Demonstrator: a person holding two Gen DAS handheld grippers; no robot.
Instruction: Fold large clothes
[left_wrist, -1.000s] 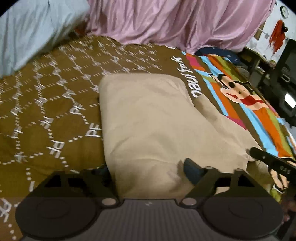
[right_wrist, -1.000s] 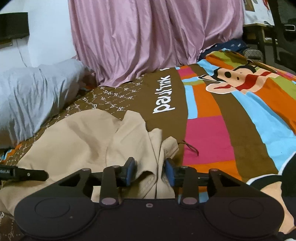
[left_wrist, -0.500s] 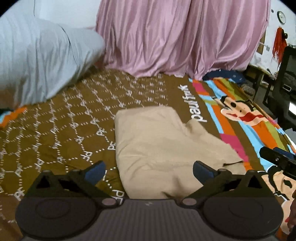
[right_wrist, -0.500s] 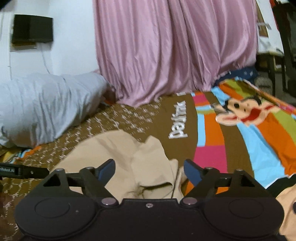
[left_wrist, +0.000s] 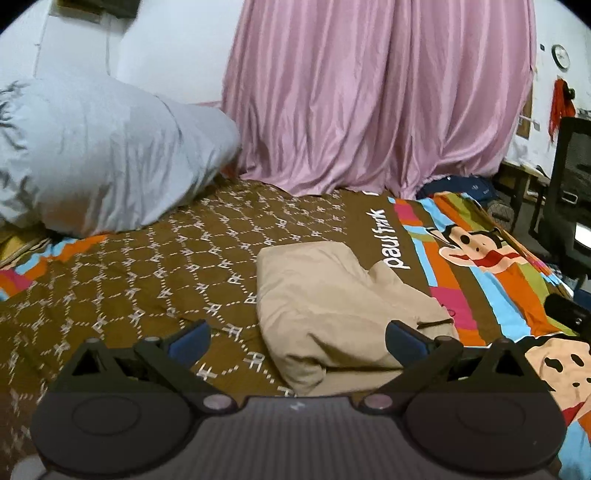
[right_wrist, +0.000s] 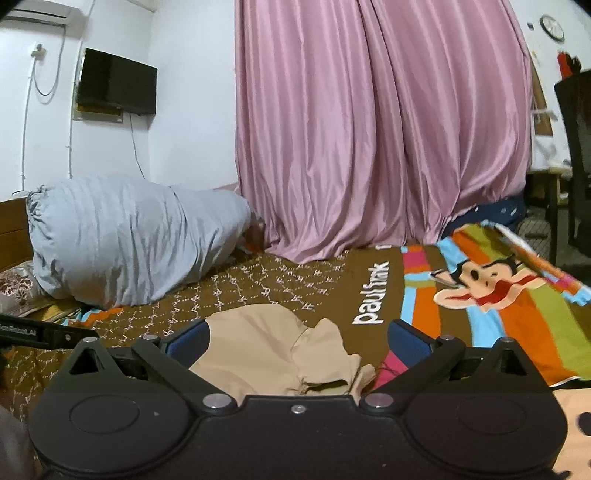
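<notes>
Right, nearest the lens, the left gripper (left_wrist: 297, 341) has its jaws spread wide with nothing between the blue pads, and the right gripper (right_wrist: 297, 338) matches it, its jaws having just swung open and now framing only air above cloth. Just past both sets of fingers lies the beige garment (left_wrist: 332, 314), already doubled into a thick bundle on the brown patterned bedspread (left_wrist: 147, 280). From the left gripper it sits ahead and slightly right; from the right gripper it sits ahead and slightly left, its ruffled open end (right_wrist: 332, 365) closest to that side. Its long axis seems to run away from the cameras toward the curtain. I'd judge the right hand nearer the loose end, the left nearer the tidy folded edge. Beyond, the grey bundle of bedding (left_wrist: 96, 158) sits well apart at the left, and the pink curtain (left_wrist: 369, 96) closes off the far side.
</notes>
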